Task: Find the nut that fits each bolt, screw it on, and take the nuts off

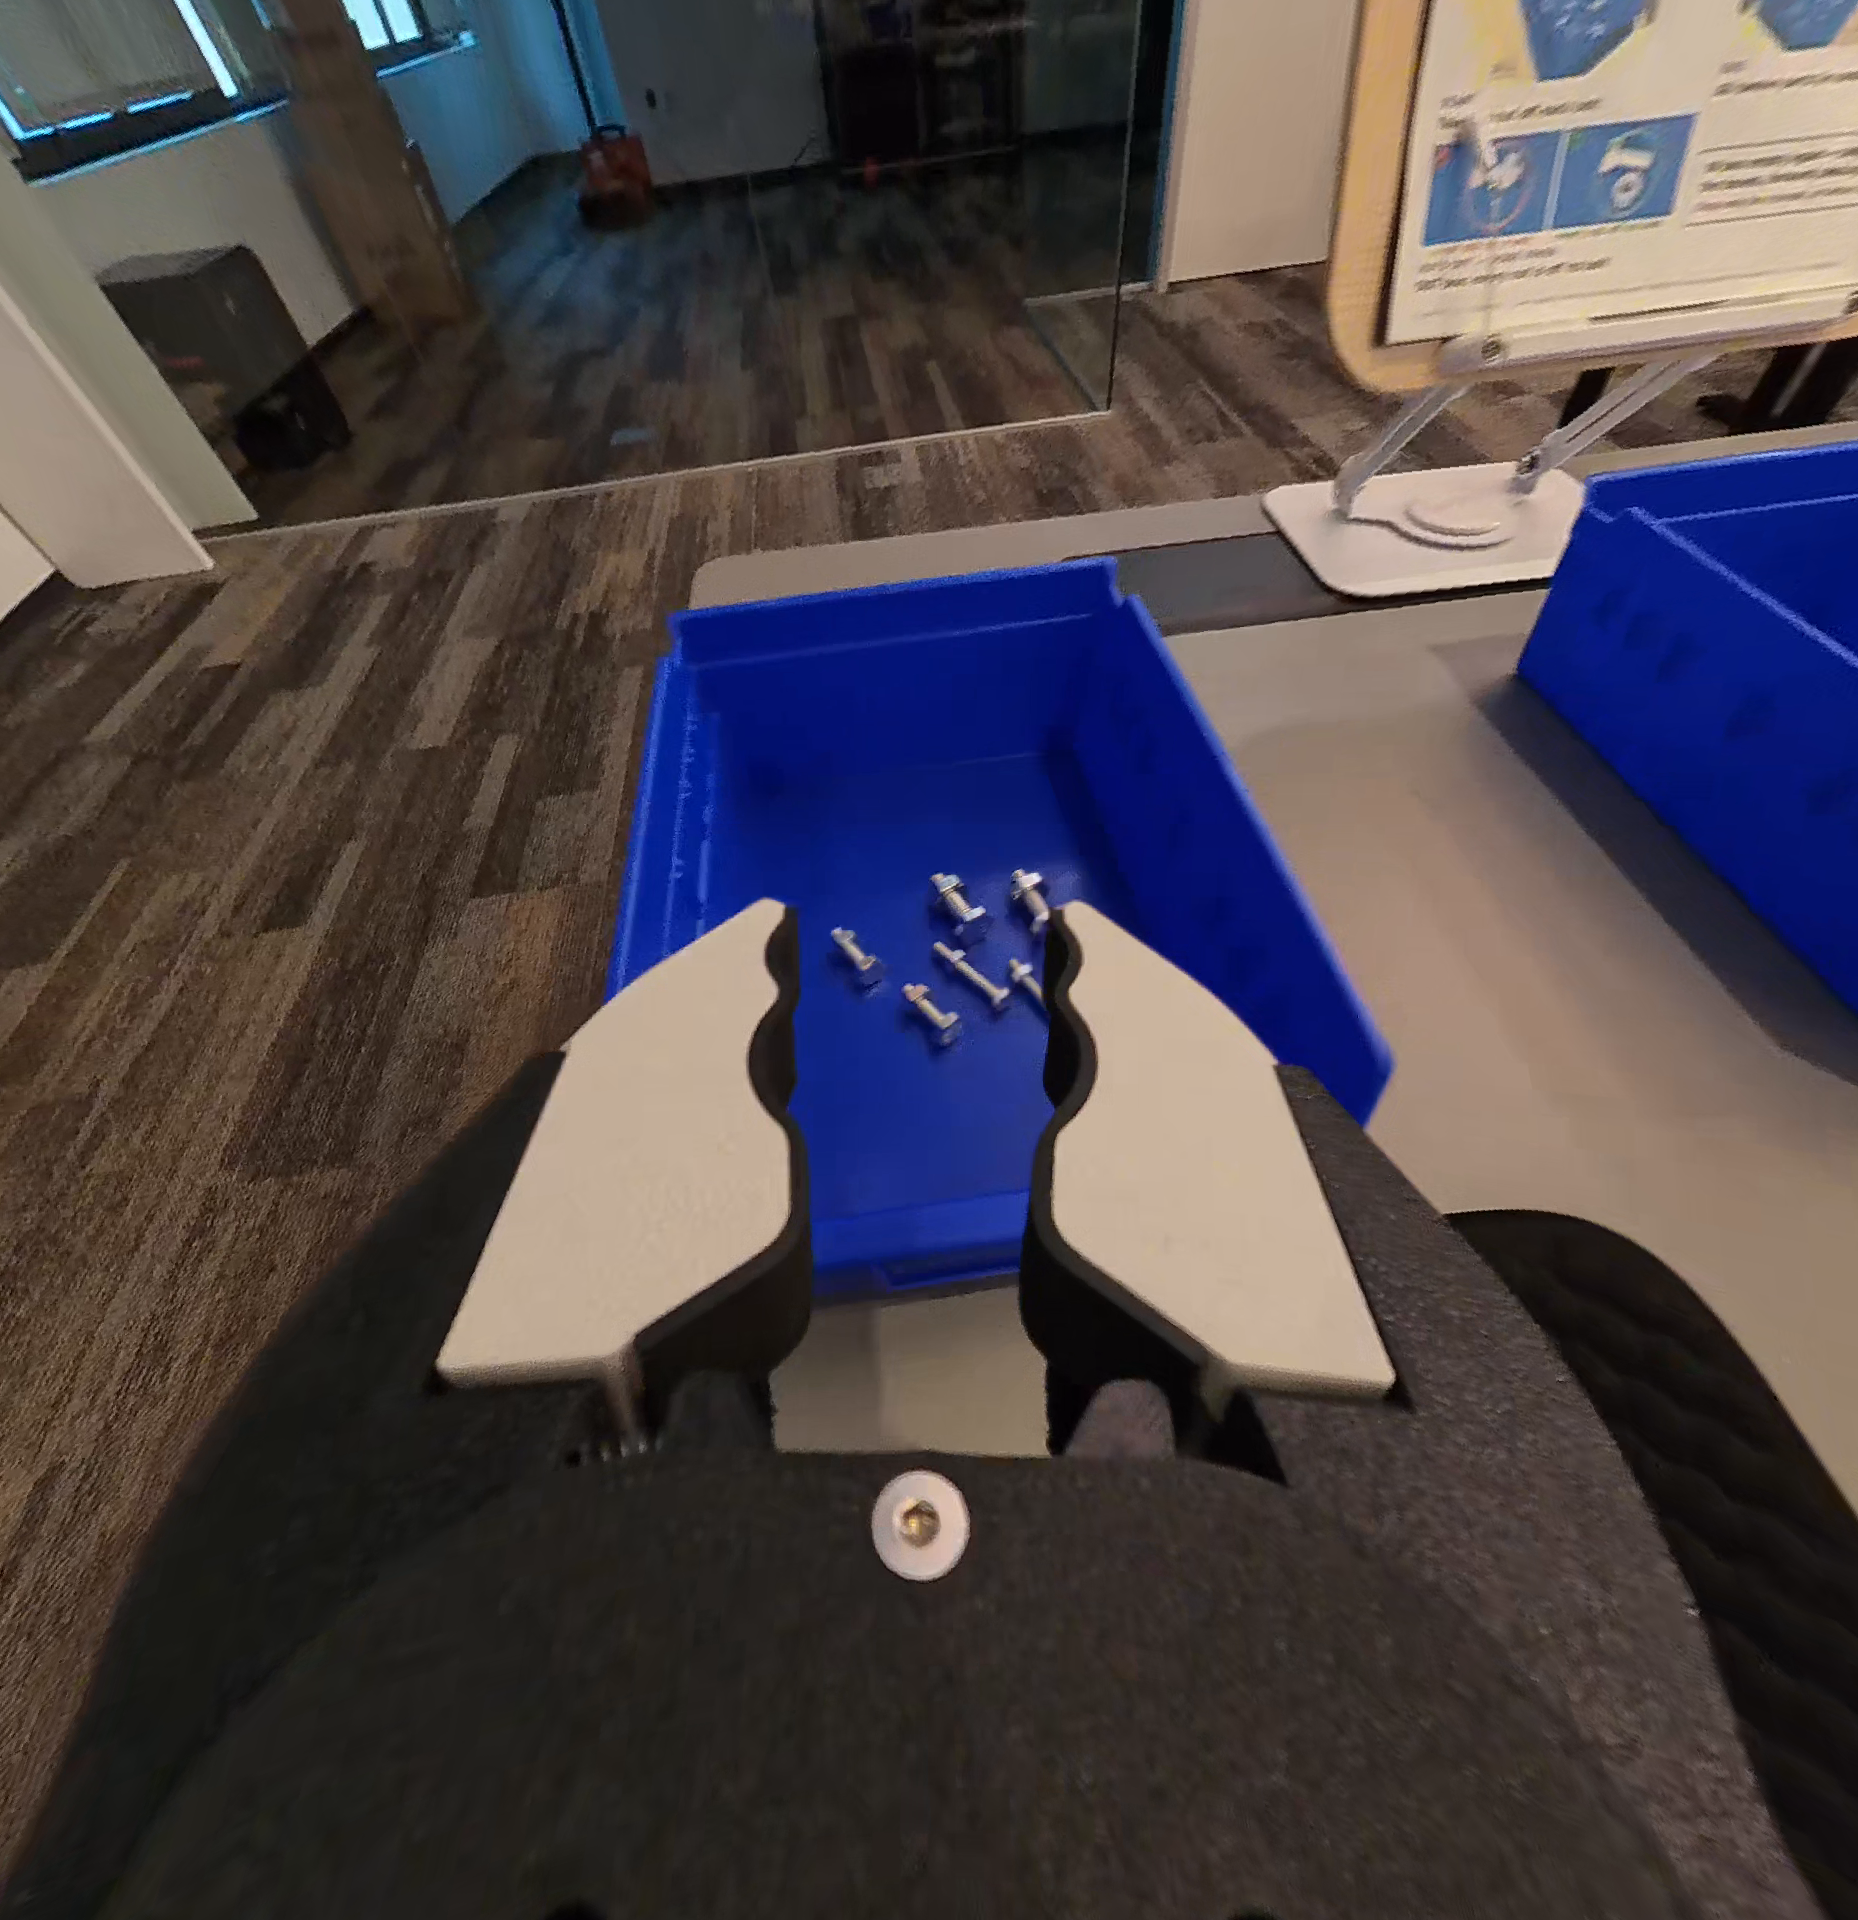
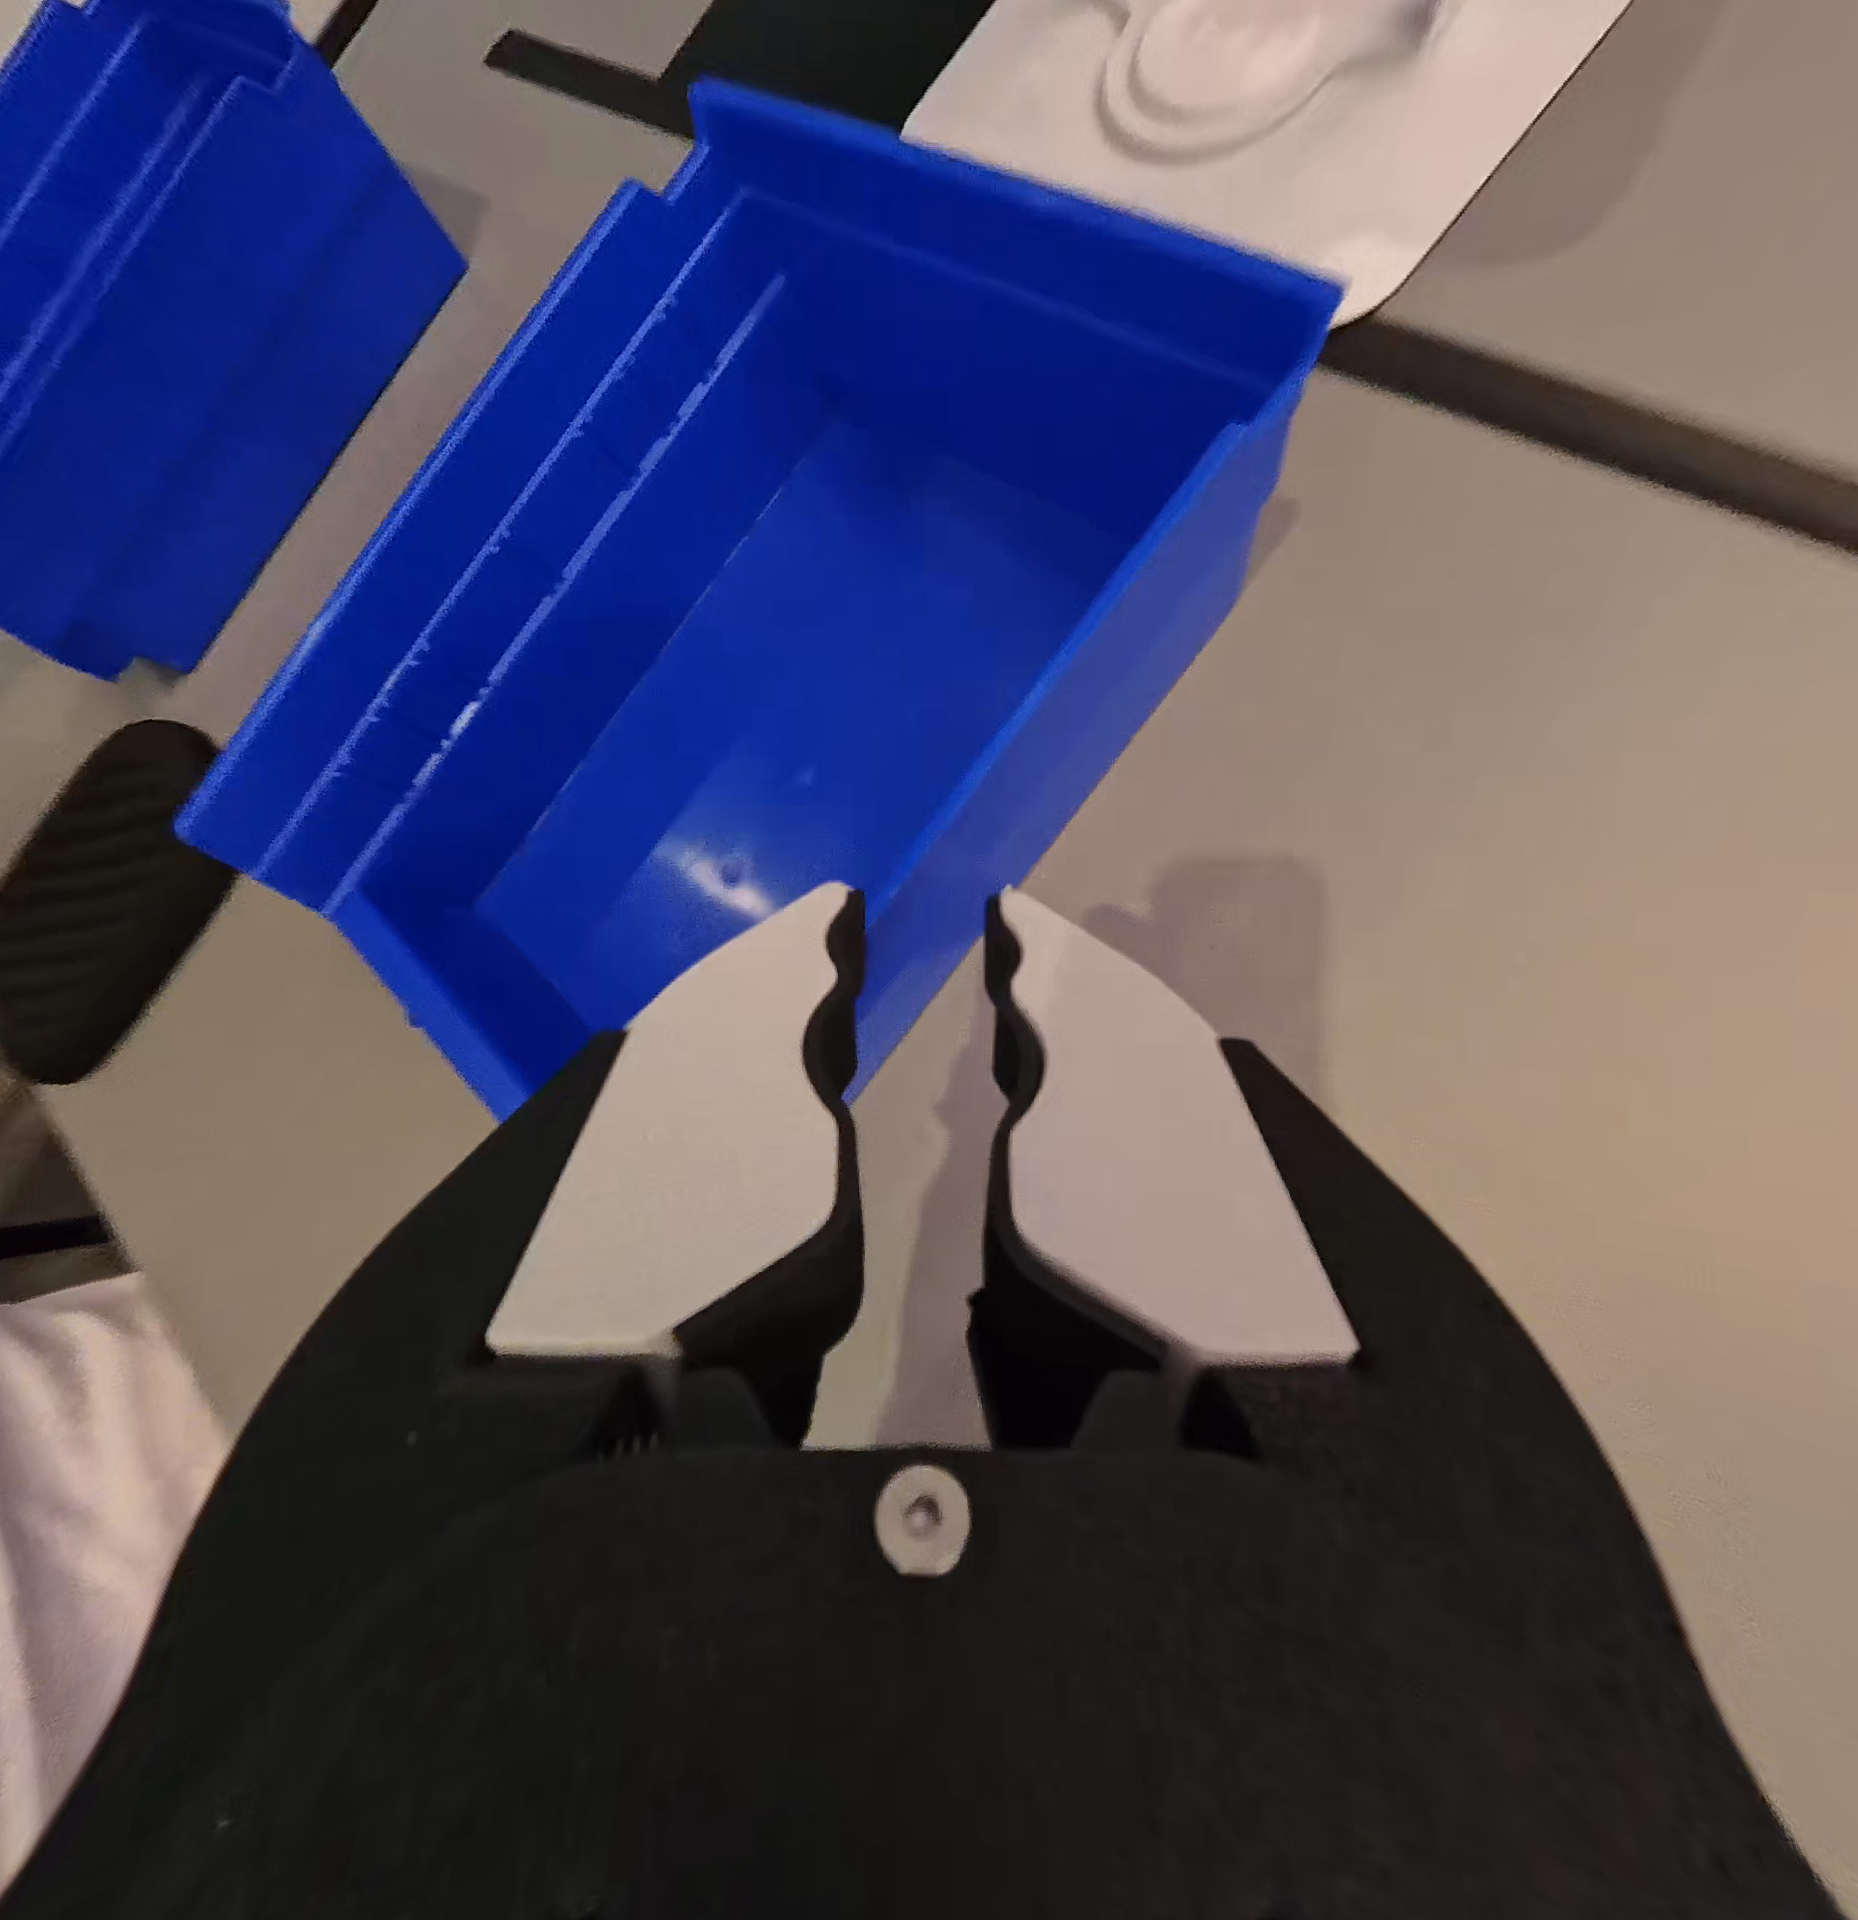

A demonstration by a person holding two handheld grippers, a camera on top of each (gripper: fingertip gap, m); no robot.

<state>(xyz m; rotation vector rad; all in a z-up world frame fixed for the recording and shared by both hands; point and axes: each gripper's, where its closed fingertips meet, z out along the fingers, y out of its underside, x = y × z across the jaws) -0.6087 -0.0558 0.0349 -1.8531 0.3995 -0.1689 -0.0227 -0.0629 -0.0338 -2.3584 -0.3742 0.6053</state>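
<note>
While the left wrist view looks down, left gripper (image 1: 920,925) gapes apart above a blue bin (image 1: 1143,727) holding six small bolts (image 1: 951,961). Right wrist view only: right gripper (image 2: 923,909), fingers apart, grasping nothing, near a second bin (image 2: 1008,239), no bolts visible.

We see the left gripper (image 1: 920,925) in the left wrist view with jaws spread wide, nothing between them; grey-faced fingers (image 1: 655,1132) with wavy black pads run from bottom centre up to mid-frame, tips level, pointing forward and down. In the right wrist view the right gripper (image 2: 925,909) has jaws parted by a narrower gap, also holding nothing, tips just below frame centre, view rolled. Black body fills the lower part of each frame. A pale sleeve (image 2: 63,1507) shows at lower left of the right view.
</note>
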